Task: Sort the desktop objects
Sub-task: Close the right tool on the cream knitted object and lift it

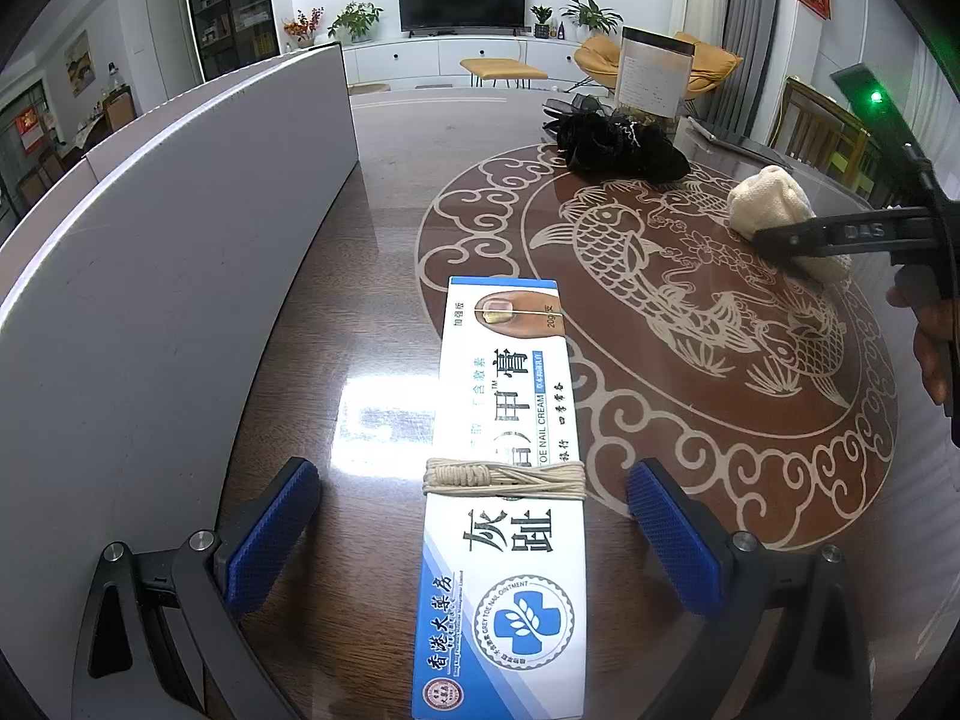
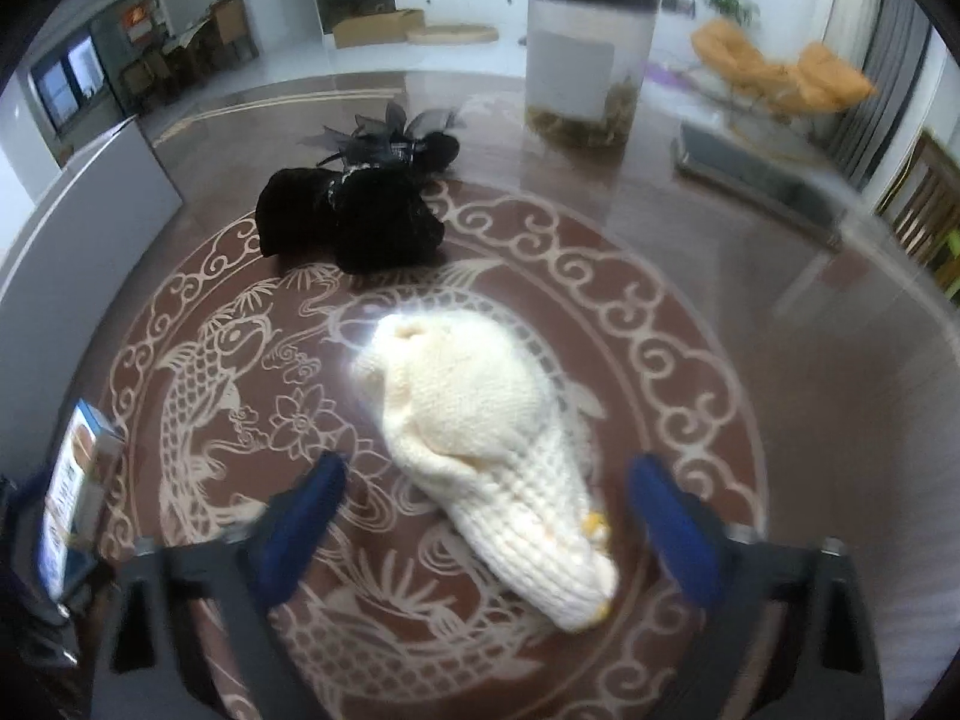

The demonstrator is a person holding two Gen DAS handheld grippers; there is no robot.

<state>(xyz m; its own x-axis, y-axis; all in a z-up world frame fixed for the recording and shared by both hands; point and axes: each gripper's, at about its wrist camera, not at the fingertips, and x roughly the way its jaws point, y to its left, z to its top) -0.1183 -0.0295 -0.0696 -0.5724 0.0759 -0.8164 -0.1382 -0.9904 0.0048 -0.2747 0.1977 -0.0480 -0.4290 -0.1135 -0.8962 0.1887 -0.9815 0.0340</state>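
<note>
- Both grippers look ready to grab, and I think the pick-up step of the sorting is just starting.
- The left gripper [image 1: 471,531] has its jaws wide apart. The box [image 1: 510,480] lies flat on the table [image 1: 372,240], right between the two blue pads [image 1: 273,531].
- Neither pad touches the box. There is a gap on each side.
- A little bundle of string [image 1: 504,477] lies across the box, just ahead of the jaw tips.
- A white bin [image 1: 168,228] stands off to the left of these jaws. It may be where things go, but I cannot tell for sure.
- Next, I think the left jaws need to close on the long sides of the box. The string could slip off when the box goes up.
- The right gripper [image 2: 486,531] also has its jaws wide apart. They hold nothing.
- The knit toy [image 2: 480,444] lies between these jaws, with its thin end closest in. The picture is blurry, so I cannot tell if a pad brushes it.
- Next, I think the right jaws need to squeeze the soft toy gently.
- Far ahead of the right jaws sit a black cloth [image 2: 360,222] and a jar [image 2: 585,54], well apart from the toy.
</note>
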